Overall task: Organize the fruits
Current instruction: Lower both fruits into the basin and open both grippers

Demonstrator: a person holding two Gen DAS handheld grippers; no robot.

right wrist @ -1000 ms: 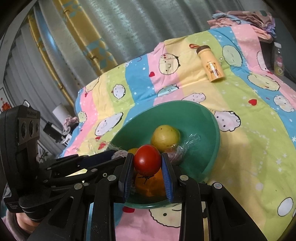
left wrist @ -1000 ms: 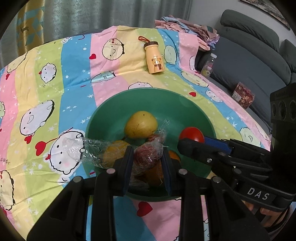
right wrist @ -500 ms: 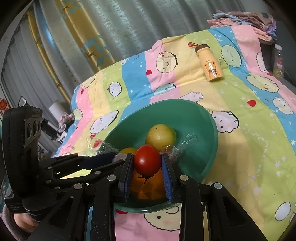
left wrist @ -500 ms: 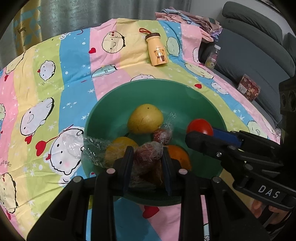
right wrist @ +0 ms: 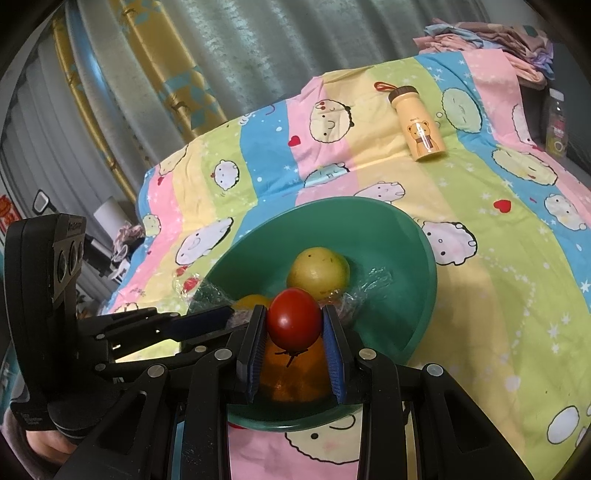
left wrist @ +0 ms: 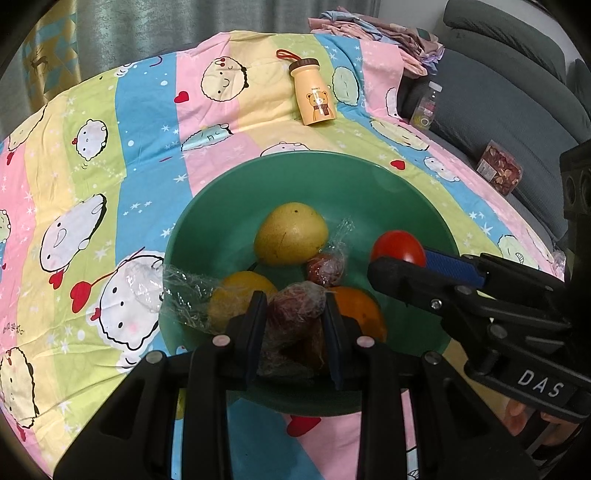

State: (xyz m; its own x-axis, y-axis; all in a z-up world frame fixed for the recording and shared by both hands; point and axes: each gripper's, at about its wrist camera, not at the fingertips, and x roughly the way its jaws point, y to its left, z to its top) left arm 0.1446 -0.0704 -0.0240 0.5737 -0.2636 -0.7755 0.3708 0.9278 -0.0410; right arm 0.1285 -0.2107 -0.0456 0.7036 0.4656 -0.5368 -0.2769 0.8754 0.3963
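A green bowl (left wrist: 332, 177) (right wrist: 399, 236) sits on a cartoon-print cloth. In it lie a yellow mango (left wrist: 291, 238) (right wrist: 317, 271), a yellow fruit (left wrist: 236, 295), an orange (left wrist: 360, 312) and a small plastic-wrapped red fruit (left wrist: 327, 267). My left gripper (left wrist: 295, 310) is shut on a plastic-wrapped dark red fruit (left wrist: 295, 306) over the bowl's near side. My right gripper (right wrist: 293, 325) is shut on a red tomato (right wrist: 293, 321) (left wrist: 397, 249) above the orange, over the bowl's right part.
A yellow bear-print bottle (left wrist: 314, 92) (right wrist: 419, 123) lies on the cloth behind the bowl. Folded clothes (left wrist: 376, 31) are stacked at the far edge. A grey sofa (left wrist: 517, 85) with a clear bottle (left wrist: 426, 105) and a snack packet (left wrist: 498, 171) stands to the right.
Both grippers have edged forward over the bowl, still holding their fruits. The fruits in the bowl have not moved.
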